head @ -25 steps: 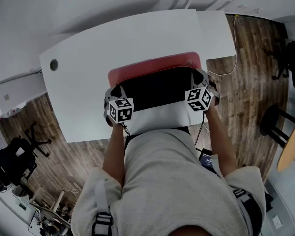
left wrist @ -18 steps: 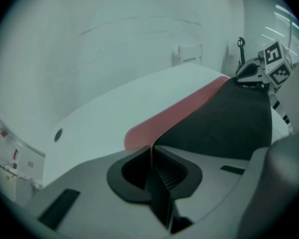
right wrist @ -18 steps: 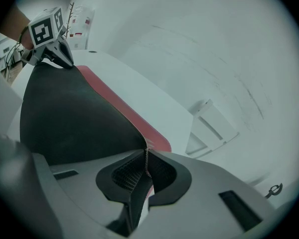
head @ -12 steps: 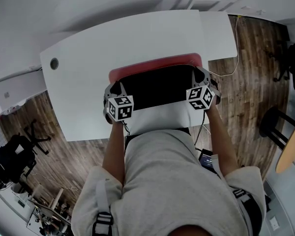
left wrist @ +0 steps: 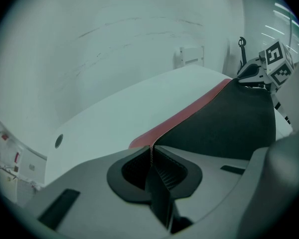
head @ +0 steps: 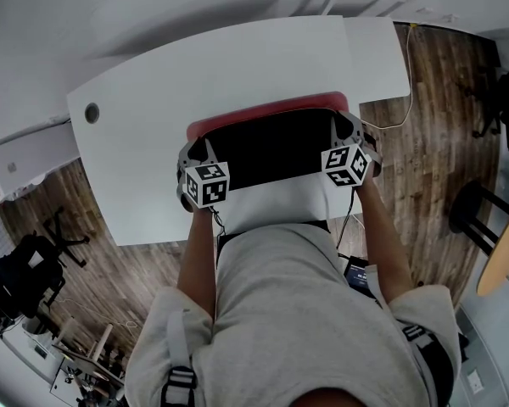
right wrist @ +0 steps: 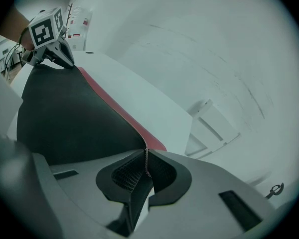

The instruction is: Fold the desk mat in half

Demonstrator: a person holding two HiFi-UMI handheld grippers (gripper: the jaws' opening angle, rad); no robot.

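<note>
You had the left tongs (left wrist: 152,153) and right tongs (right wrist: 147,158) each clamped on a near corner of the desk mat (head: 271,147), raised over the bench (head: 195,75). The fold seemed half done, not yet laid flat.

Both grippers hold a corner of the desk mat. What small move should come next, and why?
Probably carry both corners forward together toward the far edge. The left gripper and right gripper are each shut on a corner of the desk mat, whose black underside faces up, while a red strip beyond it lies uncovered on the table.
</note>
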